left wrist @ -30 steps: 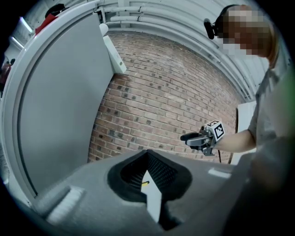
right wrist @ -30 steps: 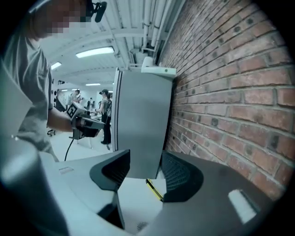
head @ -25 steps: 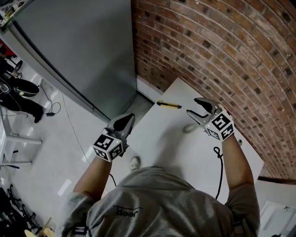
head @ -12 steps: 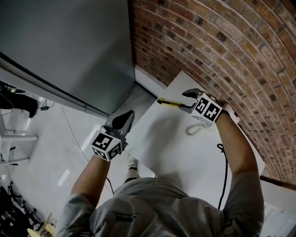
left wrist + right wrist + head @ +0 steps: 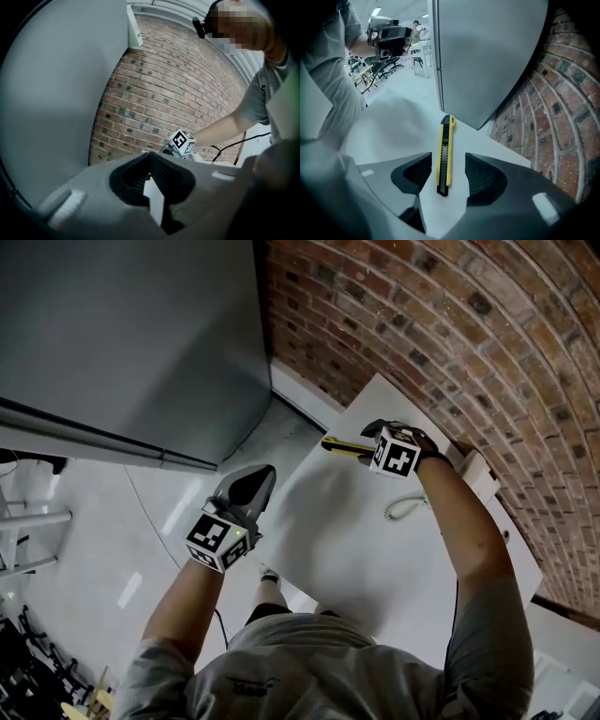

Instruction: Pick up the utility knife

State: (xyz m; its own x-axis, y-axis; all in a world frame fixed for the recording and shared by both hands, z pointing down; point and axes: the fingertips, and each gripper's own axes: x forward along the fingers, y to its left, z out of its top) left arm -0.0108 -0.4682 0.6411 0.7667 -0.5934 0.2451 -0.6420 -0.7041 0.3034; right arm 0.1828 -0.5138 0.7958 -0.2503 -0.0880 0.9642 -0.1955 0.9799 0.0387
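The utility knife [image 5: 445,152], yellow with a black slider, lies flat on the white table [image 5: 393,126] and points away towards the table's far corner. My right gripper [image 5: 446,177] is open, one jaw on each side of the knife's near end, with a small gap on both sides. In the head view the knife [image 5: 338,445] sticks out to the left of the right gripper [image 5: 368,440]. My left gripper [image 5: 251,482] hovers shut at the table's left edge and holds nothing; its fingertips meet in the left gripper view [image 5: 150,157].
A brick wall [image 5: 450,343] runs close behind the table's far edge [image 5: 375,382]. A tall grey panel [image 5: 122,343] stands to the left. A white coiled cord [image 5: 405,507] and a small white box [image 5: 473,470] lie by my right forearm. Floor shows beyond the left edge.
My right gripper has moved forward and left across the table to the knife, and its open jaws now flank the knife's near end. The left gripper has hardly moved.
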